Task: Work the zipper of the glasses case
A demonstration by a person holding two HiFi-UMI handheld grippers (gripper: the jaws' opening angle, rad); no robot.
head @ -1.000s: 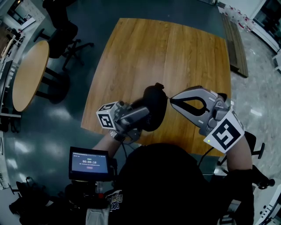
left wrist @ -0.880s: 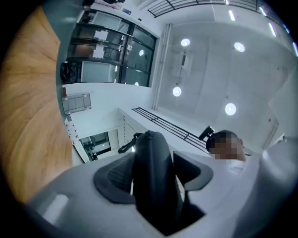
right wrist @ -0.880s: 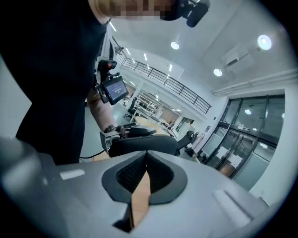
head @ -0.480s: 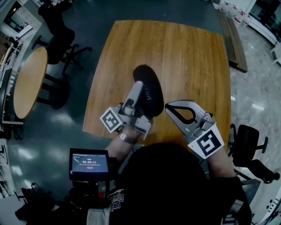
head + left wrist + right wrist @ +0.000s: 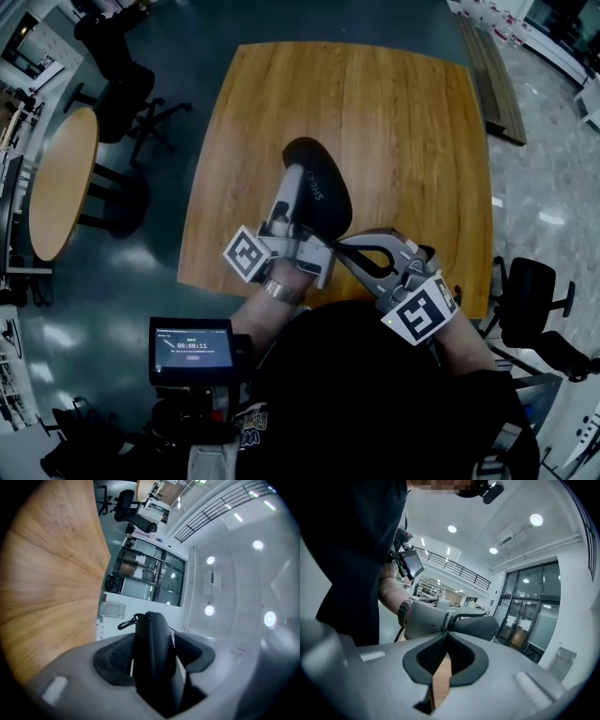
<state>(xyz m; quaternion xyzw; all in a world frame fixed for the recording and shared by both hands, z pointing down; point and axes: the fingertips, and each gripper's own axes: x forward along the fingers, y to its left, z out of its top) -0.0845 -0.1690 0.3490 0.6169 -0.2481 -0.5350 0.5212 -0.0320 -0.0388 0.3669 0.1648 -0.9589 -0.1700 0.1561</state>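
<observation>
Glasses case (image 5: 323,187), black, oval: clamped on edge between the pads of left gripper (image 5: 292,192), over the near half of wooden bench (image 5: 403,122); whether resting on it or lifted, not discernible

Small black clip (image 5: 125,623): at far end of case

Left gripper: jaws pressed on both faces of case, reaching along its length

Right gripper (image 5: 448,634): jaws fully together, nothing visible between pads; tips just beside near end of case, contact with it not discernible

Wristwatch (image 5: 404,613): behind left gripper, on person's side of case
</observation>
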